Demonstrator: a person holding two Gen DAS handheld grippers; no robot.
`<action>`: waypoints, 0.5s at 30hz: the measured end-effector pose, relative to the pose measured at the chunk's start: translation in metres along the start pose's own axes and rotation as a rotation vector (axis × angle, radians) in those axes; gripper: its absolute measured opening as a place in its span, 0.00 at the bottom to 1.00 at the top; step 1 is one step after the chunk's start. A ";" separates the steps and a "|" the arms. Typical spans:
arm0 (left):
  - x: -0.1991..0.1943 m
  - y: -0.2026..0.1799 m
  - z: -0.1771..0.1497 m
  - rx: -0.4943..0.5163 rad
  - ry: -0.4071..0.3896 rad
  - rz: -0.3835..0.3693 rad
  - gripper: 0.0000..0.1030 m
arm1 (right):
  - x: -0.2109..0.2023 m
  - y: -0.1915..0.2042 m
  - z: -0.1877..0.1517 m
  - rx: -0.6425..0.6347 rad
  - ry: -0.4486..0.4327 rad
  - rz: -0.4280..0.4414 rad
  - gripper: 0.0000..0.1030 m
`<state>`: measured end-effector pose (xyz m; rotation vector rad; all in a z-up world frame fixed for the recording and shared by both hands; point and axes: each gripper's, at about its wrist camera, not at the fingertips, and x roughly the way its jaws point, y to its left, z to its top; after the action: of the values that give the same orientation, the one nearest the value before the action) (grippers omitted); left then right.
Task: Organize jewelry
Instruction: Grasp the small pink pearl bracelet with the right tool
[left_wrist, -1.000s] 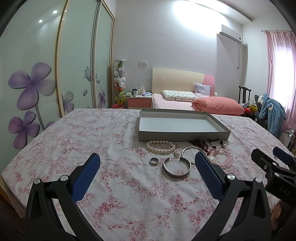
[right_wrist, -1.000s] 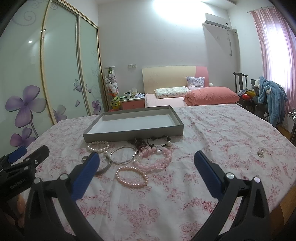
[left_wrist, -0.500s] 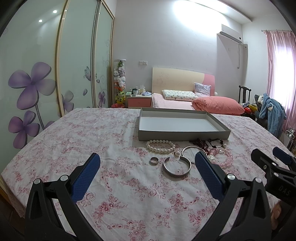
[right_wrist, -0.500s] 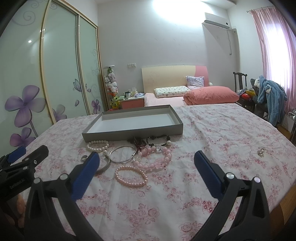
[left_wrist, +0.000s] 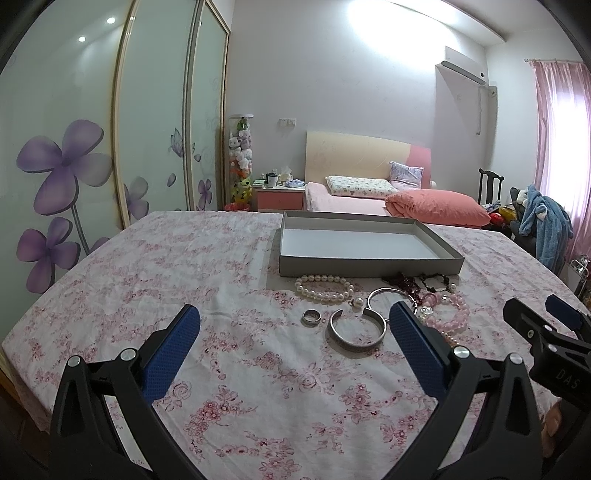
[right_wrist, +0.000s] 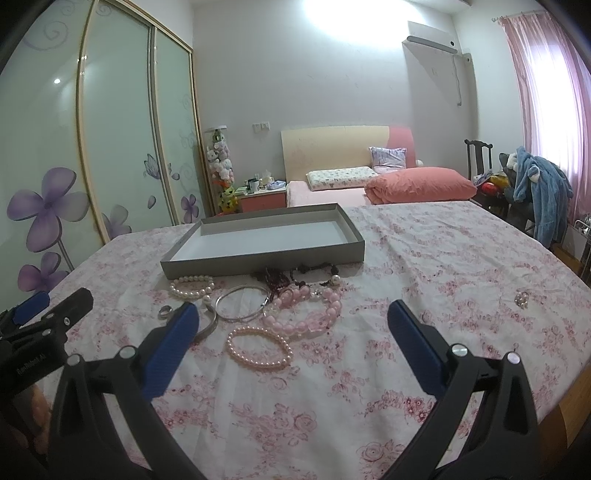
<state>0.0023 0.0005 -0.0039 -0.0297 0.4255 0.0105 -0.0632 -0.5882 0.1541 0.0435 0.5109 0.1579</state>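
A shallow grey tray with a white floor lies on the floral cloth, with nothing in it. In front of it lies loose jewelry: a white pearl bracelet, a silver ring, an open silver cuff, a thin silver bangle, dark bead strands, a pink bead bracelet and a small pink pearl bracelet. My left gripper and right gripper hover open over the cloth, short of the jewelry, holding nothing.
A small brooch lies alone at the right on the cloth. Behind the table stand a bed, a nightstand, sliding wardrobe doors at the left and a chair with blue clothes at the right.
The right gripper has drifted slightly; the jewelry and the tray lie where they were. The left gripper has not moved.
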 end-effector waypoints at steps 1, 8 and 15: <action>0.002 0.001 0.000 0.001 0.002 0.002 0.98 | 0.001 0.000 0.000 0.000 0.008 0.002 0.96; 0.014 0.009 0.002 0.000 0.057 0.028 0.98 | 0.025 0.001 0.002 -0.006 0.140 0.032 0.78; 0.033 0.013 0.005 0.009 0.147 0.011 0.98 | 0.069 0.003 -0.003 -0.025 0.323 0.056 0.42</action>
<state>0.0338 0.0133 -0.0129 -0.0190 0.5725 0.0169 -0.0063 -0.5737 0.1182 0.0076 0.8301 0.2274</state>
